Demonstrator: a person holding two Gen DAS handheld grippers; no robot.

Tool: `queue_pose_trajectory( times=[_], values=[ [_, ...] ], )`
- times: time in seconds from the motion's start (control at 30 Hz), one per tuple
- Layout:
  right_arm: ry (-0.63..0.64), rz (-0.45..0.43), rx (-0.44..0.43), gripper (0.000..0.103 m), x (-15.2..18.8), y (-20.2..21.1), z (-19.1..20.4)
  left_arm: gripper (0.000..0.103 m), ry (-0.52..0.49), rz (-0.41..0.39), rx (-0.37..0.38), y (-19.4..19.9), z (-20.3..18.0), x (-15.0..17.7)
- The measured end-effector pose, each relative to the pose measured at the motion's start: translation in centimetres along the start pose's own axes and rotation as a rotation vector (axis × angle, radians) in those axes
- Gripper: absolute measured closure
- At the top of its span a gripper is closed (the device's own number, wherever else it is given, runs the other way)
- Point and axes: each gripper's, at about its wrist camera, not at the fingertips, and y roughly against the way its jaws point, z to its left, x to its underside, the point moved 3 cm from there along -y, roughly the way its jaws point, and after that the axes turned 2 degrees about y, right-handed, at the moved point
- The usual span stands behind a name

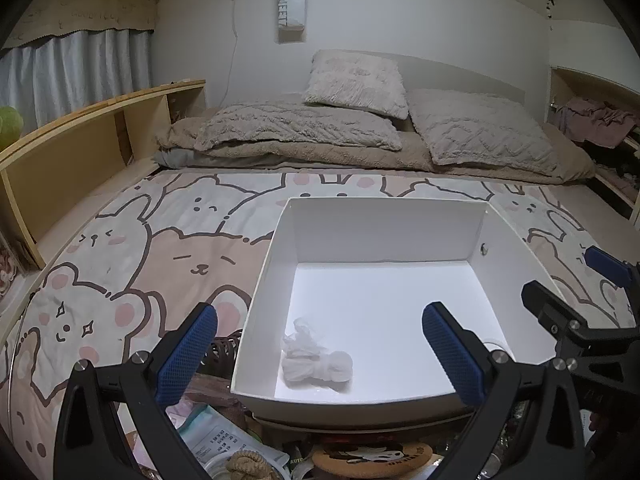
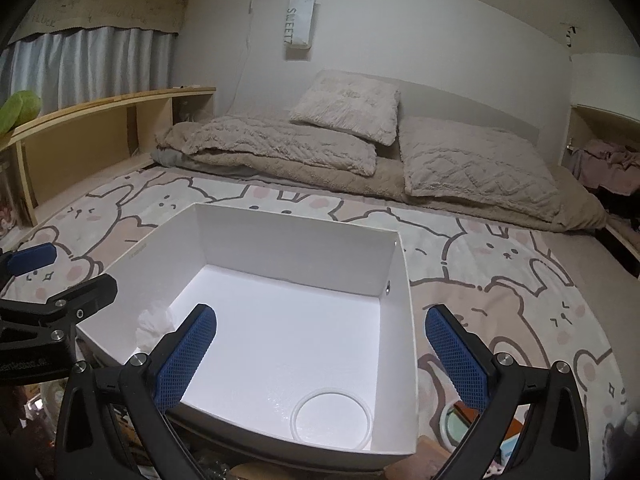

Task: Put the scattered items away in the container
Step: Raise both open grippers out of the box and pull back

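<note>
White cardboard container [image 1: 516, 248] sat on the bed [image 1: 132, 248], on the bear-print sheet, tilted a little toward us. We saw two things already inside: a knotted white tissue bundle [image 1: 318, 366] at the near left of its floor, and a clear plastic ring [image 2: 331, 418] flat at the near right corner.

Left tool [image 1: 332, 356] was released, jaws wide and holding nothing, hovering over the near rim. Right tool [image 2: 321, 356] likewise spread and unloaded, its left finger [image 2: 186, 356] over the box floor and its right one outside the right wall.

Remaining scattered items lay in a heap [image 1: 224, 440] just below the near wall: a printed packet, a rope knot, a round cartoon coaster [image 1: 372, 458], a dark coil. Most of it was cut off by the frame edge, so we couldn't count them.

Risks as we judged them:
- Soft mattress plus light box: a finger catching the near rim could tip or slide it, spilling the bundle and ring.
- Both tools were close together, so reaching down at once could make them collide.
- Heap was overlapped, so a pinch might drag a neighbour along.
- Flat coaster and thin packet could slip from the pads.
</note>
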Motion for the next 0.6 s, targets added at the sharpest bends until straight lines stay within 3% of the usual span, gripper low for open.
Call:
queue_pose_trajectory(
  times=[0.6],
  values=[
    [-0.019, -0.093, 0.020, 0.000, -1.8, 5.7, -1.8, 0.000, -0.011, -0.099, 0.028, 5.7, -0.3, -1.4]
  ],
)
